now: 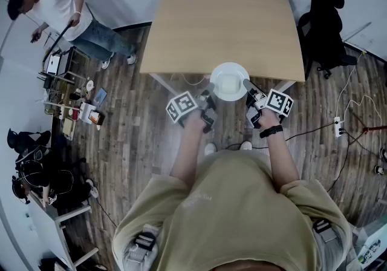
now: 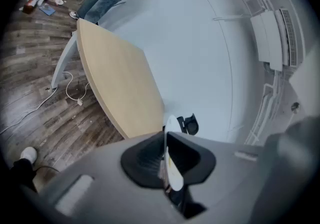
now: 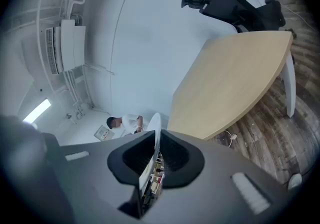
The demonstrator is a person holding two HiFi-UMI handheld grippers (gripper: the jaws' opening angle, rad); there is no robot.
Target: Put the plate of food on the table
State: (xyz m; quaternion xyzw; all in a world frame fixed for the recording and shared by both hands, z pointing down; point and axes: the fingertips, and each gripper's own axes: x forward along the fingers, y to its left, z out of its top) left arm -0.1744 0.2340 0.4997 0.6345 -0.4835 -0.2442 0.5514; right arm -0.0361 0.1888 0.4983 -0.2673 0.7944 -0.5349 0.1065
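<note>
Head view had the white plate sitting right between the two sets of fingers, over the near edge of the pale wood counter, with something pale on it that I honestly couldn't make out. Left gripper was on the rim at one side and the right gripper on the rim directly opposite, so the plate was carried from both sides at once. Couldn't tell from up there whether the plate's underside touched the counter or hung just above it. Left gripper view settled the grip: the dark fingers were nearly closed, with the plate's thin rim edge-on and pinched between them, and the counter stretched away beyond and to the left of the fingers. Same deal in the right gripper view: fingers almost together, clamped on the white rim, with the counter running off beyond and to the right of them. Well beyond the right fingers, past the counter's far corner, stood a black office chair. Way off to the left of the left fingers, a person in a white shirt stood on the wood plank floor.
</note>
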